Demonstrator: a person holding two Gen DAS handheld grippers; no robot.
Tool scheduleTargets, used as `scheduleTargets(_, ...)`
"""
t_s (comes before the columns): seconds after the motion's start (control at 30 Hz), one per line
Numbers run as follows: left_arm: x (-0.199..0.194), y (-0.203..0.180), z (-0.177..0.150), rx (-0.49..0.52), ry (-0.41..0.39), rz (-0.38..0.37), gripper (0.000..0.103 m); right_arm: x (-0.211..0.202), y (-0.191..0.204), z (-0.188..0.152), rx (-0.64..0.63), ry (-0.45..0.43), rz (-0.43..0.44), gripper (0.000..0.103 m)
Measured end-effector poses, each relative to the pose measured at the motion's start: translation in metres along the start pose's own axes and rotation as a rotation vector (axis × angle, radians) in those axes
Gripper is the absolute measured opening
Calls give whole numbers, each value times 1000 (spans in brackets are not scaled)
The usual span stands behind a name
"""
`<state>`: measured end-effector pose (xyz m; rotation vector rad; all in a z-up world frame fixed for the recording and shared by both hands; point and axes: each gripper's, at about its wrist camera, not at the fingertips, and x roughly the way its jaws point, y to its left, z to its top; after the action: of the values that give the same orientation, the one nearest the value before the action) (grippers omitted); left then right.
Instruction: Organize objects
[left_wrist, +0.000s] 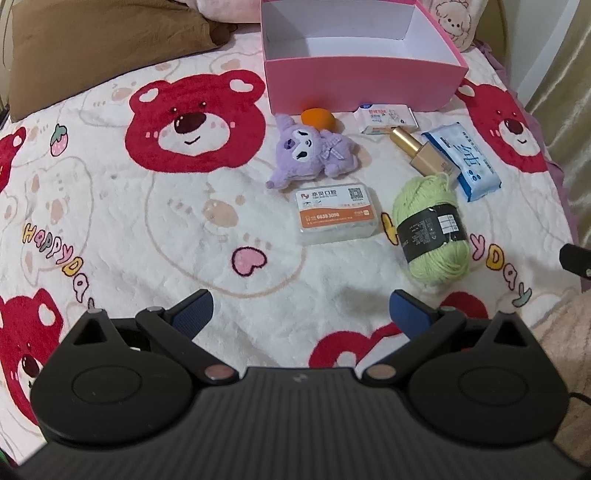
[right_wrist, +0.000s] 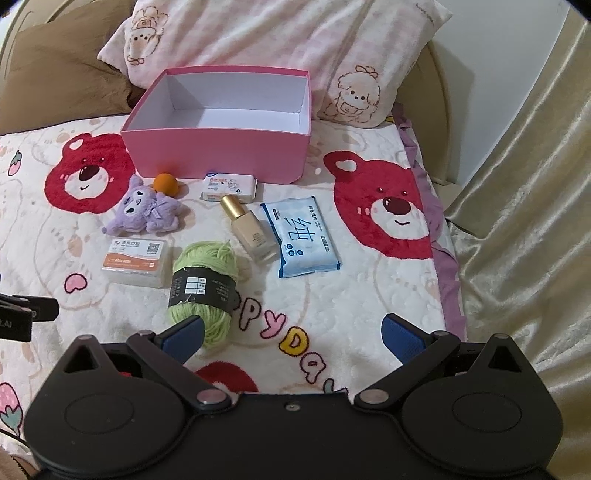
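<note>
An open pink box (left_wrist: 362, 83) (right_wrist: 218, 155) stands at the back of the bed, with nothing in it. In front of it lie a purple plush toy (left_wrist: 314, 151) (right_wrist: 147, 212), an orange sponge (left_wrist: 317, 119) (right_wrist: 165, 182), a small white packet (left_wrist: 384, 119) (right_wrist: 229, 186), a gold-capped bottle (left_wrist: 421, 153) (right_wrist: 251, 230), a blue wipes pack (left_wrist: 463, 160) (right_wrist: 301, 236), a clear card box (left_wrist: 338, 212) (right_wrist: 136, 262) and a green yarn ball (left_wrist: 432, 229) (right_wrist: 203, 288). My left gripper (left_wrist: 301, 308) is open and empty, short of the card box. My right gripper (right_wrist: 293, 332) is open and empty, its left finger by the yarn.
The objects lie on a fluffy white blanket (left_wrist: 147, 229) with red bear prints. A brown pillow (left_wrist: 92, 48) and a pink-white pillow (right_wrist: 295, 48) lie behind the box. A beige curtain (right_wrist: 524, 221) hangs past the bed's right edge.
</note>
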<state>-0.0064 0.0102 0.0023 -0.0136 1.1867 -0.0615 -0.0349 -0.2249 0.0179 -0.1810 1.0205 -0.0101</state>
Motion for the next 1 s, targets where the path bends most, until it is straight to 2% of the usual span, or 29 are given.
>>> scheduleTargets(0.43, -2, -4, 1, 13, -7, 7, 103, 2, 4, 0, -2, 8, 7, 103)
scheduleTargets(0.67, -1, -2, 2, 14, 6, -20, 103, 9, 4, -1, 4, 19, 2, 103)
scheduleTargets(0.73, -1, -2, 6, 22, 5, -27, 103, 6, 2, 0, 9, -13, 28, 103)
scheduleTargets(0.87, -6, 1, 21, 20, -29, -81, 101, -8, -5, 3, -28, -182, 206, 103)
scheduleTargets(0.9, -8, 2, 25, 17, -48, -102, 101, -7, -6, 2, -41, -214, 222, 103)
scheduleTargets(0.93, -9, 2, 29, 19, -63, -115, 101, -1, -7, 3, -54, -238, 213, 103)
scheduleTargets(1.0, -8, -3, 37, 36, -96, -112, 101, 21, -5, 3, -56, -231, 160, 103)
